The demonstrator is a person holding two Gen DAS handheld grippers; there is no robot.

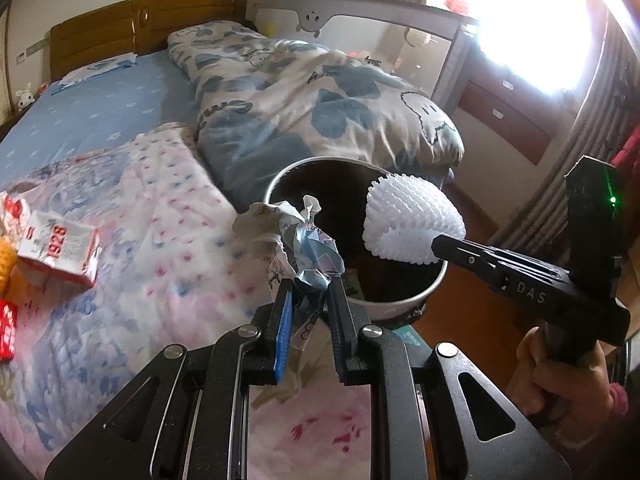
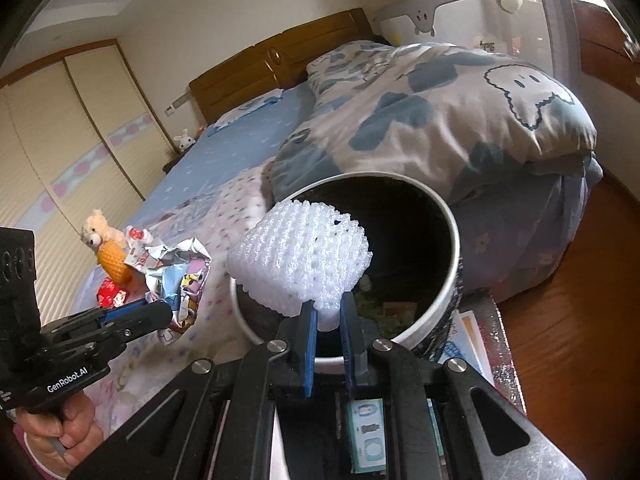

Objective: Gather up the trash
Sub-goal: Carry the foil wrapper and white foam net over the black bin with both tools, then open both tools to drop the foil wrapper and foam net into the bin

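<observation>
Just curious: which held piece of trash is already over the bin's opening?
The white foam net in the right gripper; the crumpled paper hangs beside the bin's rim.

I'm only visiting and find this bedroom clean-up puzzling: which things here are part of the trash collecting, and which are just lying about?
Part of the job:
- crumpled paper, clamped in the left gripper
- white foam net, clamped in the right gripper
- round bin, with scraps already inside
- red-and-white box on the bed, probably trash too

Just lying about:
- teddy bear
- patterned quilt
- white rabbit toy
</observation>
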